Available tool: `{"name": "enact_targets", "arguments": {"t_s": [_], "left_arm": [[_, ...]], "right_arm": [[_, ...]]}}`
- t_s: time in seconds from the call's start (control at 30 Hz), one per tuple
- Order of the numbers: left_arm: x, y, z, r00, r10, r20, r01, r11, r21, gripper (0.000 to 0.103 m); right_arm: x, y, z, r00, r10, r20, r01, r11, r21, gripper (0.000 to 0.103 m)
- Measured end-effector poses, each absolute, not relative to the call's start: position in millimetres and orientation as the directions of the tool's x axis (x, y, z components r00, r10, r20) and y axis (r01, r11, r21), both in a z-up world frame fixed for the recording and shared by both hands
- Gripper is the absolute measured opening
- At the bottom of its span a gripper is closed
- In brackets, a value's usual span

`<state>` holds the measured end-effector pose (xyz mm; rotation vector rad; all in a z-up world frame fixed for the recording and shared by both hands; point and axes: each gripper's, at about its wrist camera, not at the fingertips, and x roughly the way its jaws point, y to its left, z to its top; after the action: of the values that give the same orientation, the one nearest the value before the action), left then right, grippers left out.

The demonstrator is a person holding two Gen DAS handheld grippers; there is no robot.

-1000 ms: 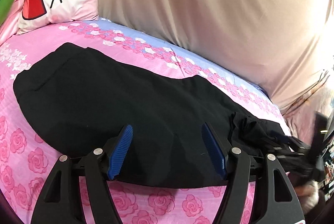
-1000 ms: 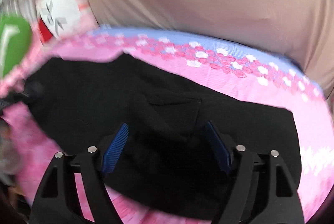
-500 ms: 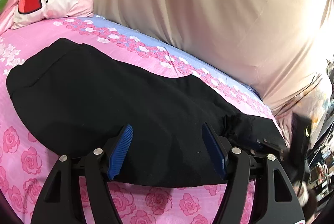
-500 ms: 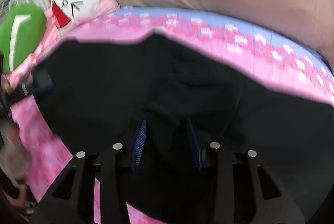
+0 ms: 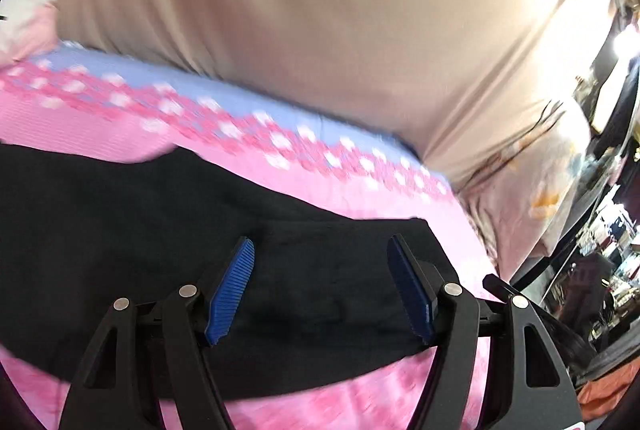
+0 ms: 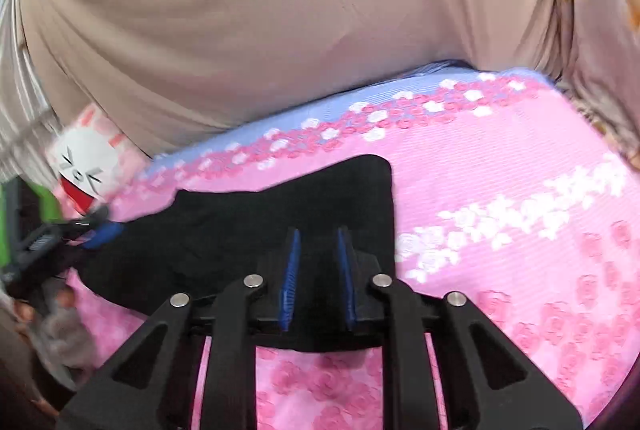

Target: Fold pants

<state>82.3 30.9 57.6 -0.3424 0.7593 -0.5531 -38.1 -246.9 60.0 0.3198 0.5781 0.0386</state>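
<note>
Black pants (image 5: 120,230) lie across a pink rose-print bed sheet (image 5: 360,398). My left gripper (image 5: 320,258) is open, its blue pads hovering over the right end of the pants near their near edge. In the right wrist view my right gripper (image 6: 318,250) has its blue pads close together on a fold of the black pants (image 6: 240,230) at their right end. The left gripper (image 6: 80,230) shows at the far left of that view, at the pants' other end.
A large beige cushion (image 5: 320,29) runs along the back of the bed. A white cartoon pillow (image 6: 88,169) lies at the left. The bed's right edge (image 5: 492,258) drops off toward a cluttered room. Bare pink sheet (image 6: 520,209) lies right of the pants.
My right gripper closed on the pants fabric and pulled it rightward. My left gripper moved right along the pants toward their right end, staying open.
</note>
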Motion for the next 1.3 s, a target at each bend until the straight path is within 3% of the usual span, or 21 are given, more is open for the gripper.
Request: {"name": "enact_targets", "arguments": {"t_s": [0.13, 0.17, 0.33, 0.4, 0.63, 0.73, 0.83, 0.93, 1.1, 1.2, 1.3], "left_arm": [[119.9, -8.7, 2.8, 0.503, -0.437, -0.746, 0.218, 0.899, -0.379, 0.062], [123.3, -9.0, -9.7, 0.483, -0.413, -0.772, 0.195, 0.910, -0.365, 0.058], [111.2, -12.3, -12.6, 0.536, -0.382, -0.753, 0.228, 0.924, -0.307, 0.058], [108.6, -18.5, -13.1, 0.552, -0.352, -0.756, 0.239, 0.935, -0.261, 0.060], [103.6, -13.6, -16.2, 0.555, -0.364, -0.748, 0.268, 0.930, -0.253, 0.062], [97.0, 5.2, -5.5, 0.570, -0.382, -0.727, 0.247, 0.924, -0.292, 0.062], [78.2, 62.3, 22.6, 0.643, -0.371, -0.670, 0.192, 0.925, -0.328, 0.063], [62.2, 132.7, 38.7, 0.713, -0.289, -0.639, 0.079, 0.939, -0.336, 0.069], [34.5, 274.9, 30.8, 0.765, -0.153, -0.625, -0.210, 0.858, -0.468, 0.070], [24.2, 330.2, 11.3, 0.771, -0.142, -0.621, -0.305, 0.773, -0.556, 0.070], [28.3, 361.5, -8.0, 0.773, -0.195, -0.604, -0.334, 0.684, -0.649, 0.070]], "right_arm": [[1.7, -258.1, -9.9, 0.649, 0.018, -0.760, 0.159, 0.975, 0.158, 0.013], [-1.8, -261.7, -12.8, 0.674, 0.034, -0.738, 0.137, 0.976, 0.170, 0.013], [-11.8, -269.8, 11.4, 0.728, 0.097, -0.679, 0.111, 0.960, 0.257, 0.016], [-3.4, -265.6, -7.6, 0.666, 0.067, -0.743, 0.101, 0.979, 0.179, 0.014], [-18.9, -270.7, 26.6, 0.760, 0.145, -0.634, 0.032, 0.965, 0.259, 0.020], [0.9, -260.0, -10.0, 0.665, 0.070, -0.744, 0.062, 0.987, 0.149, 0.036], [-16.9, -259.2, 1.9, 0.711, 0.070, -0.700, 0.072, 0.983, 0.172, 0.038], [-37.9, -272.9, 15.2, 0.757, 0.020, -0.653, 0.134, 0.974, 0.184, 0.057], [-48.0, -304.7, -0.5, 0.757, 0.090, -0.647, 0.210, 0.905, 0.371, 0.073], [-41.1, -308.1, -15.6, 0.747, 0.230, -0.624, 0.185, 0.829, 0.527, 0.074], [-28.7, -301.2, -25.4, 0.742, 0.273, -0.612, 0.197, 0.784, 0.588, 0.084]]}}
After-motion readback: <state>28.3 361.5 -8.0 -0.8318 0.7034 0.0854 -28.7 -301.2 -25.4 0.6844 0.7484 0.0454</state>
